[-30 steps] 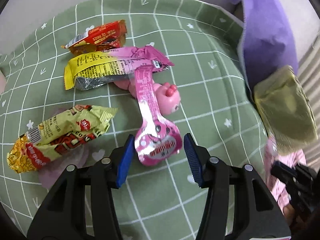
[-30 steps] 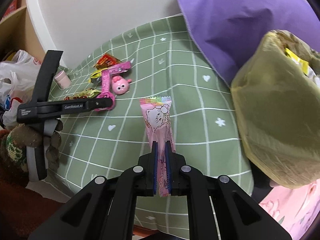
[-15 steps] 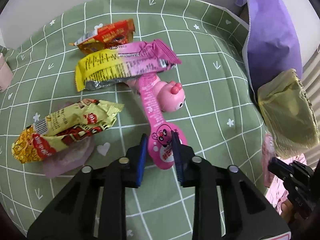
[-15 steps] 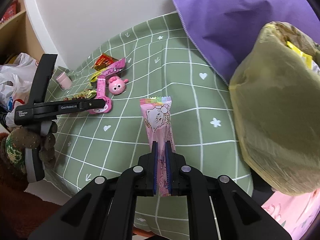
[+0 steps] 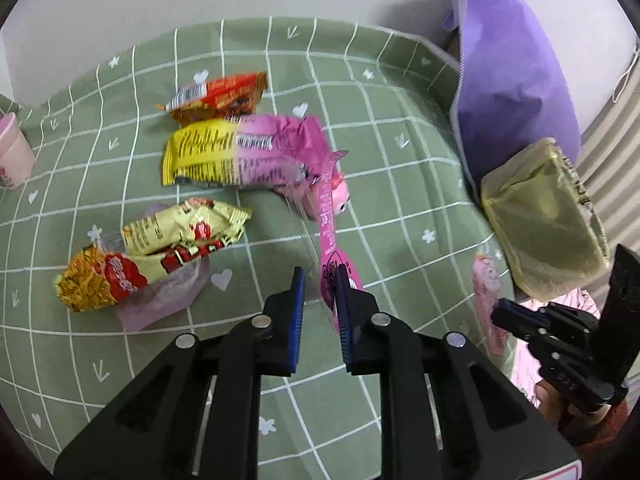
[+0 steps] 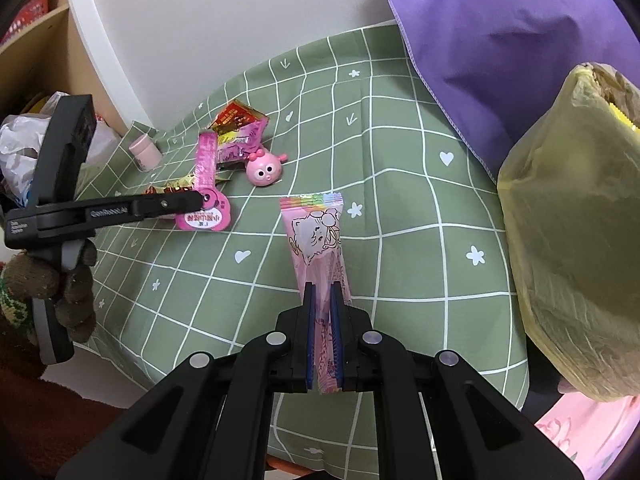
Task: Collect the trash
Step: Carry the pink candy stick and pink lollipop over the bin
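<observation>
Trash is spread over the green checked cloth point(image 5: 400, 168): a red wrapper point(image 5: 218, 98), a yellow-and-pink wrapper point(image 5: 240, 156), a yellow noodle-type packet point(image 5: 152, 256), and a long pink card-backed toy package point(image 5: 332, 248). Left gripper point(image 5: 320, 276) is narrowed on the round end of that pink package, which looks lifted and twisted edge-on between the blue pads; only the right pad clearly touches it, a gap shows on the left side, so the hold looks thin. Right gripper point(image 6: 322, 292) is clamped tight on a pale pink cartoon sachet point(image 6: 314, 232), held out above the cloth. Yellow-lined trash bag point(image 6: 572, 240) sits at the right edge, beside the purple fabric point(image 6: 520, 40). Risks: the pink package could slip or swing out of the left claw since it is pinched near one end only, and its far end sits against the yellow-and-pink wrapper and the pink bug toy point(image 6: 266, 168), so pulling may drag those along or knock them off. The sachet is gripped low, so it could flop against the bag rim instead of dropping in. Hard to tell: the left view is motion-blurred around the package; whether the bug toy belongs to the package is unclear; the bag's opening is mostly cut off, with only a yellow scrap showing inside. A small pink cup point(image 6: 145, 154) sits at the far cloth edge, and clutter beyond the table is unreadable.
</observation>
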Motion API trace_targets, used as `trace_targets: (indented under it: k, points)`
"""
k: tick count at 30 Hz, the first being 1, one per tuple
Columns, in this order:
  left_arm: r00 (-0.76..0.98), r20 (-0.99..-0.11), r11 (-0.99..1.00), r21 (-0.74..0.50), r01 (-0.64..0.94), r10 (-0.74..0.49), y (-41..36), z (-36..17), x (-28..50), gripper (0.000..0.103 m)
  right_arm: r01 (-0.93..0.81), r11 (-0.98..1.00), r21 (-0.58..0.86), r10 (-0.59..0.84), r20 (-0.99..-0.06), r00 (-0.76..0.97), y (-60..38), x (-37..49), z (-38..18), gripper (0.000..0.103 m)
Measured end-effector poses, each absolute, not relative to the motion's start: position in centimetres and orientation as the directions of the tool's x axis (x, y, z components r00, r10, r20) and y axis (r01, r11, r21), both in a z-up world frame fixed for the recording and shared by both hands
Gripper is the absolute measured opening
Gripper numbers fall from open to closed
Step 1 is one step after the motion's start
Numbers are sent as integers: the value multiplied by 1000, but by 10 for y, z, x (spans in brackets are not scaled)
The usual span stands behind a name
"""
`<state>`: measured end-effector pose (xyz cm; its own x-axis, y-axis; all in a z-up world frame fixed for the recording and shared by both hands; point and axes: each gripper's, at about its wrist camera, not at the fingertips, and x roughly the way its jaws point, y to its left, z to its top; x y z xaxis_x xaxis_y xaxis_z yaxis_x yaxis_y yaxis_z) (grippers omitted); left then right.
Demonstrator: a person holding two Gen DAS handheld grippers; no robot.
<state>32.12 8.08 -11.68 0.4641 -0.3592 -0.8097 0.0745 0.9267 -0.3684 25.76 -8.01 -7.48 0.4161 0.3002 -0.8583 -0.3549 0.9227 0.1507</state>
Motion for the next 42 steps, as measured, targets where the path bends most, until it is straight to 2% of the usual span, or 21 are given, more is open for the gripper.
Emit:
trace_targets:
  k: [5,10,18,23,28,33,39,42]
  points:
    - [489,-779,913,-392,111,-393,79,-93,326,15,-347,927,144,303,-833,462,-82,259,-57,9]
    - [539,-710,888,-418,194,-452,72,-44,342,15,-326,941,88,276,-758,591,-98,271,0,9]
    - [563,-533,775,-431,462,-631,10,54,381,15,-205,976,-80,121,-578,807,-140,268,114,9]
    - [487,-483,681,-427,594,-728,-49,80,392,15,-112,980,-163,13,-512,859,-172,256,153,9]
    - [384,-495,602,-422,678,-780,-113,77,399,15,-50,981,-190,-52,-498,866,-198,244,160,9]
    - [189,-549,503,-503,703,-814,-165,49,414,15,16,988,-154,-93,-510,855,-239,241,155,9]
    - [31,-703,514,-489,705,-711,-237,-9,433,15,64,995,-73,-95,-601,793,-289,259,119,9]
    - [61,-763,545,-401,736,-643,-255,-21,436,15,59,996,-65,-87,-644,760,-298,270,96,9]
